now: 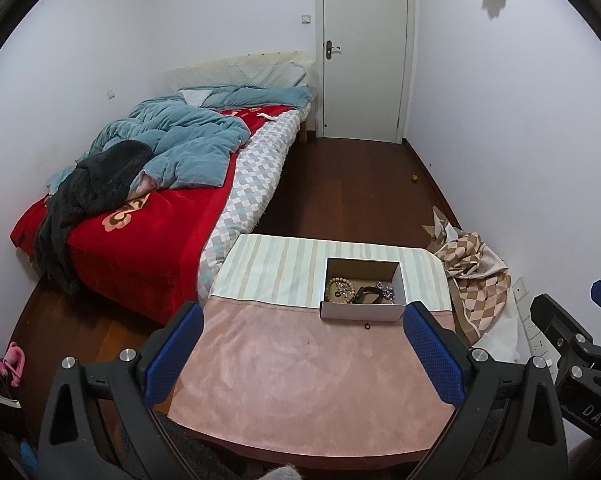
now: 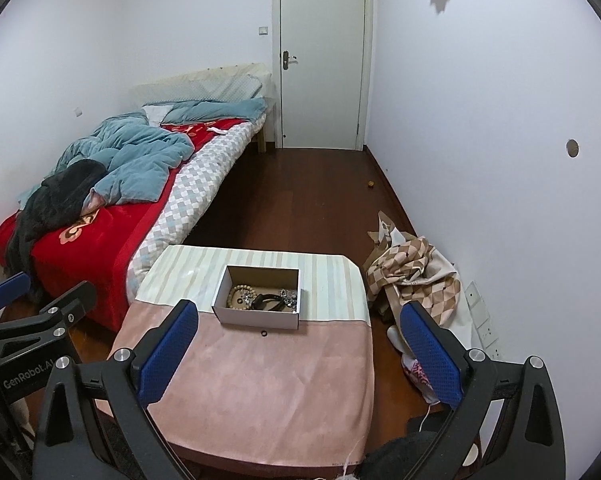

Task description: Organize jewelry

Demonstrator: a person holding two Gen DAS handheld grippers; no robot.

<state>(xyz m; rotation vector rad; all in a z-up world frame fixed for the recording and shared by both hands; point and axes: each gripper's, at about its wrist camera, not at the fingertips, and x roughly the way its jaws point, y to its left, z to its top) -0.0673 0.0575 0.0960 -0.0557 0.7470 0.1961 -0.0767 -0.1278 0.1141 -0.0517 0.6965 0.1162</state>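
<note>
An open cardboard box [image 1: 362, 310] [image 2: 256, 316] stands on the table, where the pink cloth [image 1: 300, 372] meets a striped cloth. Inside lie a wooden bead bracelet [image 1: 337, 288] [image 2: 240, 296], a black band [image 1: 367, 295] [image 2: 266, 302] and sparkly pieces [image 1: 385, 289] [image 2: 289, 295]. A small black ring [image 1: 367, 326] [image 2: 263, 333] lies on the pink cloth just in front of the box. My left gripper [image 1: 304, 344] is open and empty, held back above the near table. My right gripper [image 2: 300, 340] is open and empty too, likewise short of the ring.
A bed [image 1: 148, 200] with red blanket and blue quilt stands left of the table. Checked fabric [image 1: 476, 280] [image 2: 416, 276] is piled on the floor at the right by the wall. A white door [image 1: 364, 48] is at the far end.
</note>
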